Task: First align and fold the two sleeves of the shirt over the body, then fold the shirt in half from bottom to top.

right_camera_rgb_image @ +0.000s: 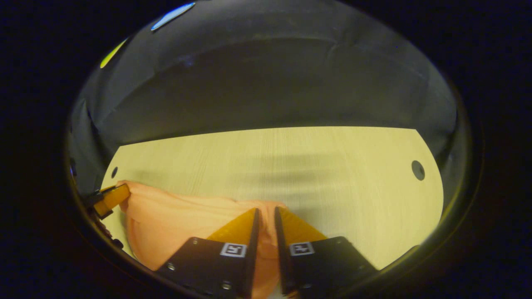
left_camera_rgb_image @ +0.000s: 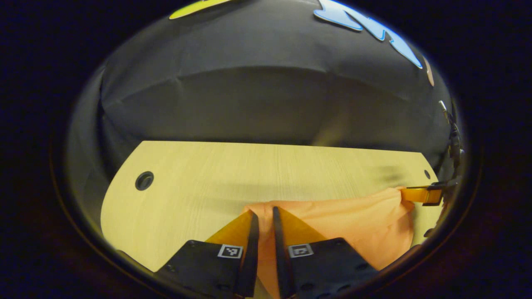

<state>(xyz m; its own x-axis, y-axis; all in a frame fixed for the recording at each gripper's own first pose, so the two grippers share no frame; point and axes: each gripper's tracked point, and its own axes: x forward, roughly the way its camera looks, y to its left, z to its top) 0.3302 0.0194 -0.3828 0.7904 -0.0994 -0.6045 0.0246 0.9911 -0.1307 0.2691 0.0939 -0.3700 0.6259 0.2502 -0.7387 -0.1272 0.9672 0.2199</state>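
Note:
An orange shirt [left_camera_rgb_image: 353,224] is held up off the pale wooden table [left_camera_rgb_image: 199,174], stretched between both grippers. In the left gripper view, my left gripper [left_camera_rgb_image: 265,211] is shut on one edge of the cloth, and the right gripper [left_camera_rgb_image: 422,194] pinches the far corner at the right edge. In the right gripper view, my right gripper [right_camera_rgb_image: 266,211] is shut on the shirt [right_camera_rgb_image: 174,220], whose fabric sags to the left toward the left gripper [right_camera_rgb_image: 110,199] holding the other corner. The sleeves are hidden in the bunched cloth.
The table [right_camera_rgb_image: 332,166] runs back to the black cloth wall [left_camera_rgb_image: 266,91]. A round cable hole [left_camera_rgb_image: 144,180] sits near its left corner, and another cable hole [right_camera_rgb_image: 417,170] near its right corner.

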